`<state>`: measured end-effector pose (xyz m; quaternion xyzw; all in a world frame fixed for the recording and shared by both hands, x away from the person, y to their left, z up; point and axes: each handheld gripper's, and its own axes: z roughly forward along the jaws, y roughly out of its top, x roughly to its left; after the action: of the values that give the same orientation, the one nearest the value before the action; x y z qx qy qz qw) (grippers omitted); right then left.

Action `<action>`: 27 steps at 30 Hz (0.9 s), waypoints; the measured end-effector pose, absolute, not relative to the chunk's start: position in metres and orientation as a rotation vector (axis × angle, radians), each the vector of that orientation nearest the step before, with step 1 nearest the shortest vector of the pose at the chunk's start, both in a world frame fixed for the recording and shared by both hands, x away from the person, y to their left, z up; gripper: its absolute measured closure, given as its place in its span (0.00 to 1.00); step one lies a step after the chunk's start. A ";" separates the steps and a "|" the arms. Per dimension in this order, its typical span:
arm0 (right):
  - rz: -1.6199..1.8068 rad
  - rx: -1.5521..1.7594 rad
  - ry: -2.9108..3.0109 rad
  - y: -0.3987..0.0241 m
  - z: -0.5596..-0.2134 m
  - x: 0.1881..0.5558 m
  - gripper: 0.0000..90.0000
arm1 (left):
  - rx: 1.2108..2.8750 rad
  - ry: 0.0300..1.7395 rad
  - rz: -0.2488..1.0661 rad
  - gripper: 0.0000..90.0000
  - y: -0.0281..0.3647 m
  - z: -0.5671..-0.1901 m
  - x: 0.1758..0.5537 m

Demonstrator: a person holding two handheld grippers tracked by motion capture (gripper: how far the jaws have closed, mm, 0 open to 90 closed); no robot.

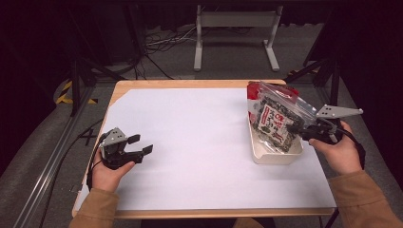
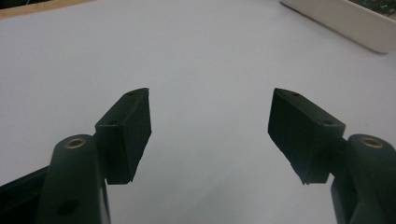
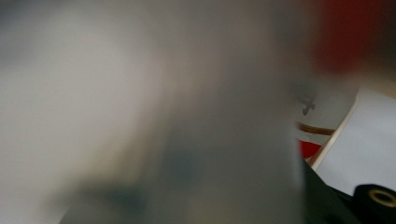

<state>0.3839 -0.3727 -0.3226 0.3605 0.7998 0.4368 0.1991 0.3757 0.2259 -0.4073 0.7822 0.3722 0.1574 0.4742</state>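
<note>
From the high view we note the right gripper (image 1: 298,129) clamped on a clear snack bag (image 1: 274,118) lying in the white tray (image 1: 278,156) at the table's right. Its own view is blurred bag. Left gripper (image 2: 210,126) gapes wide, empty, over white paper (image 2: 201,51).

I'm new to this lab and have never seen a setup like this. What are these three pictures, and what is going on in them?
A person sits at a table covered with white paper and holds a hand-operated two-jaw gripper in each hand. The high view looks down from above. The other two come from cameras riding on the grippers. The left gripper rests near the table's left edge, jaws open and holding nothing; its own view shows both black jaws over bare paper. The right gripper reaches to a clear bag of dark contents with a red-and-white label, which sits in a white tray. It seems to grip the bag, whose blur covers most of its camera's view.
</note>
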 end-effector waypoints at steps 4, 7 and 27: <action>1.223 1.020 2.236 -0.373 -0.321 0.385 0.83 | 1.912 0.922 0.380 0.34 0.228 -0.408 0.375; 1.236 1.027 2.227 -0.373 -0.318 0.385 0.83 | 1.906 0.925 0.379 0.34 0.230 -0.408 0.374; 1.322 1.061 2.001 -0.385 -0.299 0.350 0.40 | 1.899 0.872 0.373 0.33 0.229 -0.397 0.356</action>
<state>0.3496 -0.3853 -0.2986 0.3912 0.7374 0.4871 0.2567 0.3564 0.2288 -0.3965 0.7809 0.3587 0.1536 0.4878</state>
